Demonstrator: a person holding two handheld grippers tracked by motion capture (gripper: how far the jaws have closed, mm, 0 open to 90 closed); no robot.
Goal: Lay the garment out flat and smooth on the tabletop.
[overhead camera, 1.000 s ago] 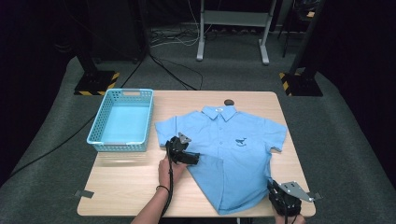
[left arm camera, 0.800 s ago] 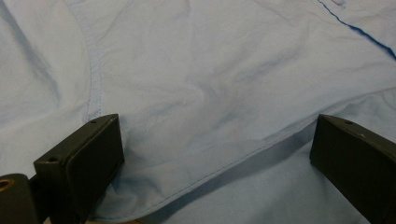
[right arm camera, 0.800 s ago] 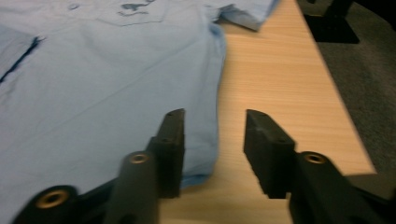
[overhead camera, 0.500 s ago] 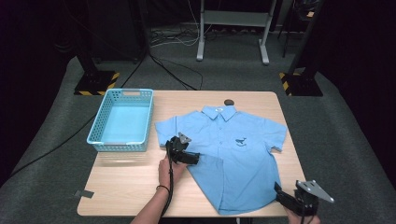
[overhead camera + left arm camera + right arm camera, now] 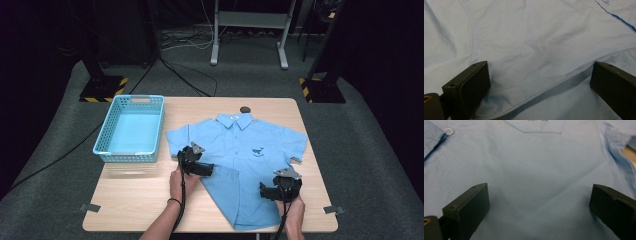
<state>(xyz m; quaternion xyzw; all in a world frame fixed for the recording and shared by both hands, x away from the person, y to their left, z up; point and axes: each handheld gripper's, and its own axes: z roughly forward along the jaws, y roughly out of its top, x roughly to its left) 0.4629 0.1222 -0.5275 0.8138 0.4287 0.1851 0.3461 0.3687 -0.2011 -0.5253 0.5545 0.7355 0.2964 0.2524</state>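
Two hand-held grippers work a light blue short-sleeved shirt (image 5: 250, 160) spread front-up on a wooden table (image 5: 130, 205), collar toward twelve o'clock, in the high view. The left gripper (image 5: 200, 167) rests at the shirt's nine o'clock side, where a fold of the cloth lies turned inward; the right gripper (image 5: 272, 192) sits on the lower body of the shirt near five o'clock. A blue plastic basket (image 5: 107, 135) stands on the table at ten o'clock, just beside the sleeve. In the left gripper view, the jaws stand spread wide over blue cloth (image 5: 536, 50), a folded hem edge running between them, nothing pinched. In the right gripper view, the jaws have just been opening and stand wide apart above the flat shirt front (image 5: 536, 177), gripping nothing; a white button (image 5: 448, 131) shows at ten o'clock and the pocket's lower seam (image 5: 541, 132) at twelve.
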